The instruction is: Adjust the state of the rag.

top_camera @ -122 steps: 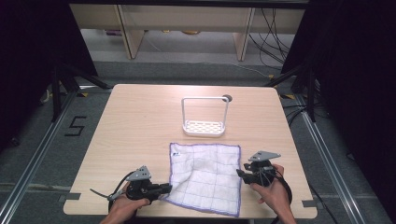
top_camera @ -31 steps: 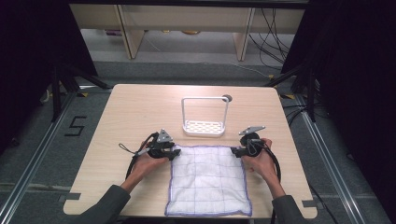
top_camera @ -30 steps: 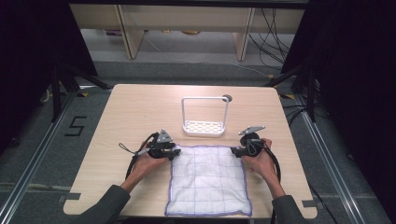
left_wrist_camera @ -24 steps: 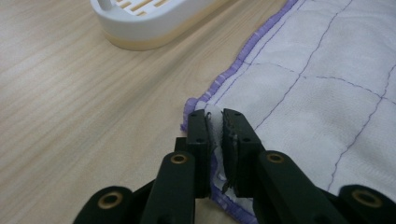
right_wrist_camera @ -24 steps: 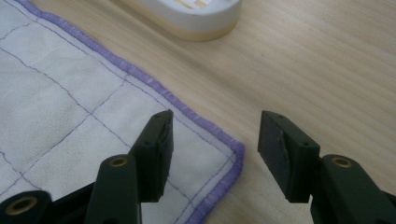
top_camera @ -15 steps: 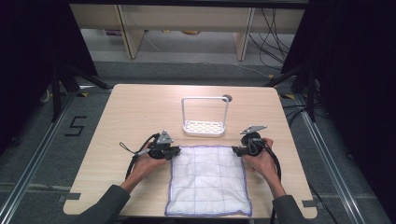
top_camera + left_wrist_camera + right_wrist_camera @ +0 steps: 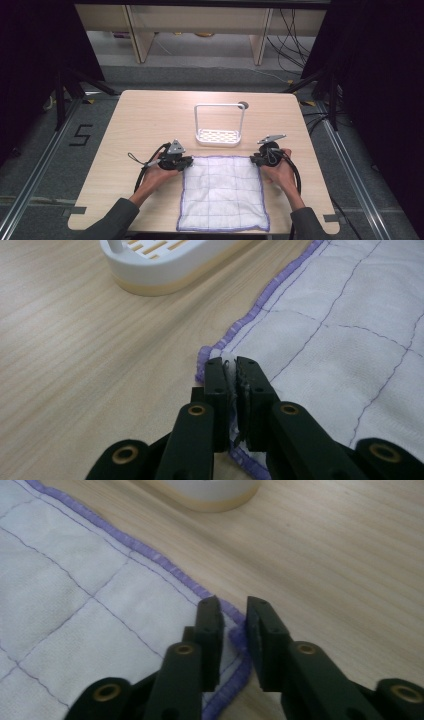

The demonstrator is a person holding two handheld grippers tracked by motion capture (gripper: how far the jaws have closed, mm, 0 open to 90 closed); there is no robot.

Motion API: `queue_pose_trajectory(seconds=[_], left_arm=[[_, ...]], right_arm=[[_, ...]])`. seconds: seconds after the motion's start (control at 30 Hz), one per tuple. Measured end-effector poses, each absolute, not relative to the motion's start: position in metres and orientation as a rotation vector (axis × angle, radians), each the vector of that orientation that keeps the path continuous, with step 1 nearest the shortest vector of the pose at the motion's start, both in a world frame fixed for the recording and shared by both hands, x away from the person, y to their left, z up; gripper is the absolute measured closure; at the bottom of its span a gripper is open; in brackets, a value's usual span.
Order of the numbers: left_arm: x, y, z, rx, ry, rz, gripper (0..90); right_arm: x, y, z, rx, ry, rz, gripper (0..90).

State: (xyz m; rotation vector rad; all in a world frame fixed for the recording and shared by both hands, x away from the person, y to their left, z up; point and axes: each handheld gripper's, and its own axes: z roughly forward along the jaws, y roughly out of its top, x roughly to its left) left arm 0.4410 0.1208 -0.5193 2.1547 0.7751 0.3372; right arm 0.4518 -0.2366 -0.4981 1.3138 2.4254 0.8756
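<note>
Both grippers at the cloth's far corners
Left gripper (image 7: 235, 371) fingers clenched on cloth (image 7: 222, 192) corner; right gripper (image 7: 232, 611) fingers just closing, hem between, small gap left. Cloth flat on surface (image 7: 145, 120), rack (image 7: 218, 125) at 12 o'clock

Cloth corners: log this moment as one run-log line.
left tongs: shut on far-left corner of cloth | right tongs: just been closing, far-right hem between jaws, small gap left | rack: beyond cloth, apart

A pale wooden table (image 7: 150, 115) stands on grey floor (image 7: 45, 150); beyond, seemingly wooden shelving (image 7: 200, 20).
</note>
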Motion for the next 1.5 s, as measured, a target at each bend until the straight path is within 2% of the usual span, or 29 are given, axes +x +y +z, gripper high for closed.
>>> queue_pose_trajectory(seconds=[0.07,0.17,0.43,0.67,0.93,1.2,1.5], left_arm=[[0.441,0.121,-0.519,2.151,0.778,0.338,83.9],[0.441,0.121,-0.519,2.146,0.794,0.346,84.2],[0.445,0.13,-0.512,2.091,0.84,0.377,85.4],[0.446,0.137,-0.485,2.004,0.825,0.433,85.7],[0.442,0.149,-0.47,1.946,0.81,0.439,85.6],[0.401,0.149,-0.454,1.938,0.682,0.461,85.7],[0.347,0.152,-0.461,1.967,0.559,0.439,85.4]], right_arm=[[0.455,-0.239,-0.501,1.256,2.427,0.917,83.5],[0.455,-0.237,-0.5,1.283,2.416,0.937,86.2],[0.457,-0.243,-0.483,1.229,2.373,1.03,87.4],[0.459,-0.242,-0.462,1.26,2.317,1.148,87.7],[0.454,-0.236,-0.439,1.133,2.293,1.202,87.7],[0.411,-0.246,-0.424,1.052,2.312,1.212,87.7],[0.358,-0.251,-0.429,0.966,2.343,1.226,87.7]])
